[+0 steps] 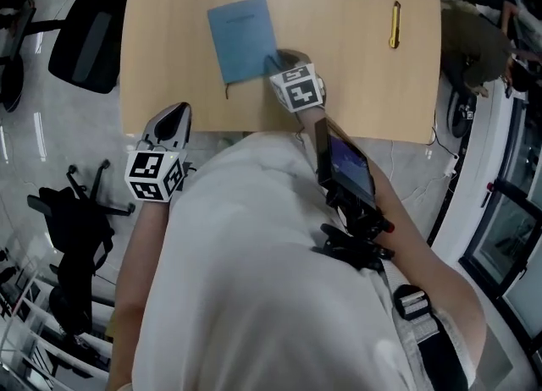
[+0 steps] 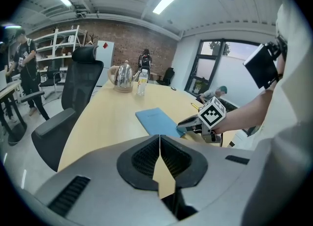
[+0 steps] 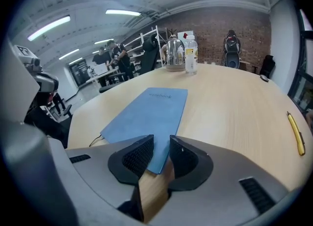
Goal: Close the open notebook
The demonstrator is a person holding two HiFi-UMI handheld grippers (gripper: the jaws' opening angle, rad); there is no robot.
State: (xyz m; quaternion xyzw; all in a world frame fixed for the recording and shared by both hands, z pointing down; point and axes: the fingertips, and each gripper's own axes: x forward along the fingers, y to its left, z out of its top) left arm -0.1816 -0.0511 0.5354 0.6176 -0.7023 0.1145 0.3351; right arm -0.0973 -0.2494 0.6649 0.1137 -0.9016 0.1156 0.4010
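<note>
Blue notebook [image 1: 244,38] lies flat on the wooden worktop [image 1: 356,76], cover down and closed, towards the far left of centre

Right gripper [image 1: 279,61] sits low at the notebook's near right corner. Jaws a narrow gap apart; in the right gripper view that corner shows in the gap, and nothing is clamped

Left gripper [image 1: 174,114] is at the near left edge of the worktop, well apart from the notebook. Jaw tips meet, nothing between them

Yellow pen [image 1: 395,24] lies alone near the right edge. Kettle [image 3: 172,51] and clear bottle [image 3: 190,49] stand at the far end
</note>
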